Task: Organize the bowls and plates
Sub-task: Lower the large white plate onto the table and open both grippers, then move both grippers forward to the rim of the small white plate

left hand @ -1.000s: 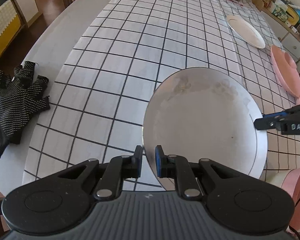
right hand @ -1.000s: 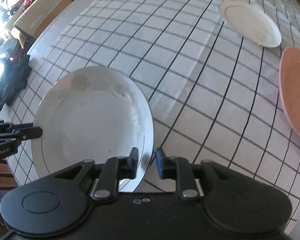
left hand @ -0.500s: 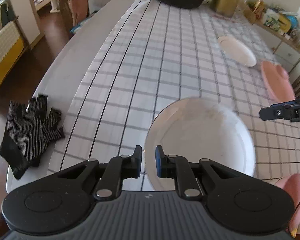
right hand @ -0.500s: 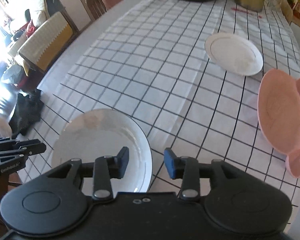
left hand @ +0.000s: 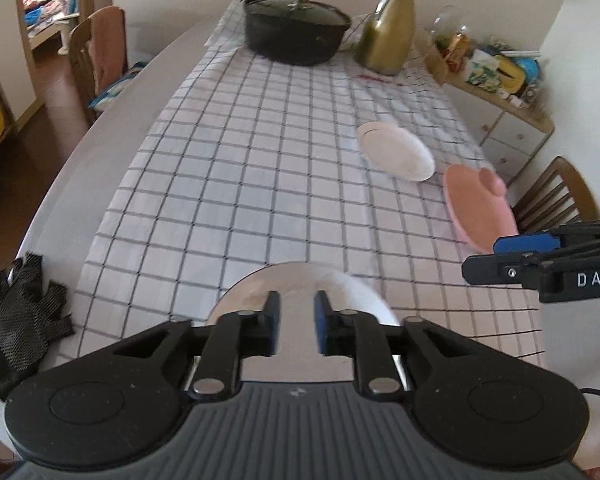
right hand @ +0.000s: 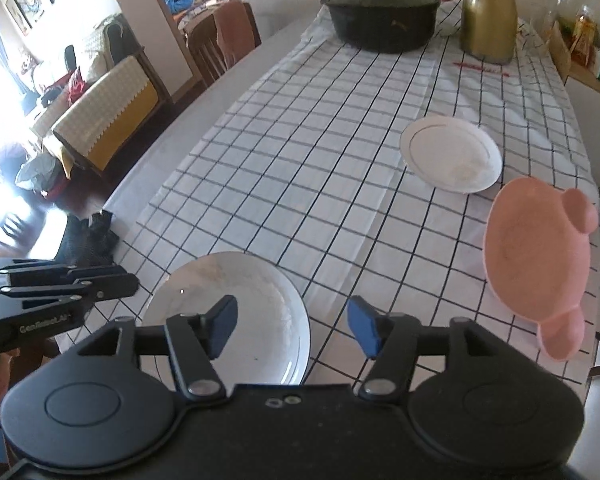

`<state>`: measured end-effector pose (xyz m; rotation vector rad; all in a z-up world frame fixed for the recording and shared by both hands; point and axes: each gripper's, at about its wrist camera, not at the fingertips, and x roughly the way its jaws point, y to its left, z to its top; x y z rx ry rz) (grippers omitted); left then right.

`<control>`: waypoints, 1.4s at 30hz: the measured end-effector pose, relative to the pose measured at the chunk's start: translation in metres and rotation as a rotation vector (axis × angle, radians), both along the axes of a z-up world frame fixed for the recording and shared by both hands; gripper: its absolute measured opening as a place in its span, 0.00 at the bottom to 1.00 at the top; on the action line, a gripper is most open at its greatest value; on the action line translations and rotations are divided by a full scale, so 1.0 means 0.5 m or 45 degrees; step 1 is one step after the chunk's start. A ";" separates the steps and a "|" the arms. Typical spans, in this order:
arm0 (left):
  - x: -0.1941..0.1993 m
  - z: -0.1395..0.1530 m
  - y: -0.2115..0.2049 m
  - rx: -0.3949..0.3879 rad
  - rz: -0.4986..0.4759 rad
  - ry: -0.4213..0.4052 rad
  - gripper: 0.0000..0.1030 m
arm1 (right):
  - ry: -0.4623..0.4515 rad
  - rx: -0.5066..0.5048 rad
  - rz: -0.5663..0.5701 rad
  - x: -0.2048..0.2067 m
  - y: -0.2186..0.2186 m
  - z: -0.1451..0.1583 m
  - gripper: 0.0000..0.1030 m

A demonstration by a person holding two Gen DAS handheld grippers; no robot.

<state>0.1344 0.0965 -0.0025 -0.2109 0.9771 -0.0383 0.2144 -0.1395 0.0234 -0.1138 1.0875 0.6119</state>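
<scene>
A large white plate point(left hand: 300, 284) point(right hand: 236, 280) lies flat on the checked tablecloth near the table's front edge. My left gripper point(left hand: 296, 324) hovers above its near rim. Its jaws are opening, and the pads touch nothing. My right gripper point(right hand: 292, 326) hangs above the plate's right rim with its jaws opening wider and nothing held between them. Each gripper also shows in the other's view: the right gripper point(left hand: 496, 260) at the right side and the left gripper point(right hand: 128, 280) at the left side. A smaller white plate point(left hand: 396, 156) point(right hand: 450, 158) and a pink eared plate point(left hand: 476, 208) point(right hand: 536, 264) lie further along the right.
A black lidded pot point(left hand: 296, 28) point(right hand: 384, 16) and a gold jug point(left hand: 390, 40) point(right hand: 488, 16) stand at the table's far end. A black glove point(left hand: 16, 316) point(right hand: 88, 240) lies at the front left edge. Wooden chairs stand on both sides, and a cluttered sideboard point(left hand: 500, 92) is at the right.
Both grippers let go of the large white plate's rim, opened and rose. The plate now lies on the cloth below them, and more of the table's far end shows.
</scene>
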 end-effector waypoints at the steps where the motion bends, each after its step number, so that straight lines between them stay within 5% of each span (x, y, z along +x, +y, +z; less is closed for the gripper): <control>1: 0.004 0.004 -0.008 0.000 -0.003 -0.009 0.38 | -0.004 0.003 -0.004 0.000 -0.005 0.005 0.62; 3: 0.012 0.014 -0.020 -0.001 -0.003 -0.044 0.70 | -0.010 0.010 -0.020 0.002 -0.016 0.012 0.65; 5: 0.022 0.020 -0.029 0.002 0.002 -0.076 0.74 | -0.019 0.013 -0.036 0.005 -0.028 0.017 0.70; 13: 0.114 0.026 -0.077 0.012 -0.007 -0.086 0.74 | -0.046 0.010 -0.108 0.056 -0.076 0.019 0.95; 35: 0.512 -0.075 -0.210 0.116 -0.016 0.006 0.74 | -0.019 -0.112 -0.291 0.438 -0.189 -0.102 0.98; 42: 0.600 -0.144 -0.204 0.048 0.062 0.123 0.74 | 0.040 -0.099 -0.338 0.542 -0.198 -0.154 0.95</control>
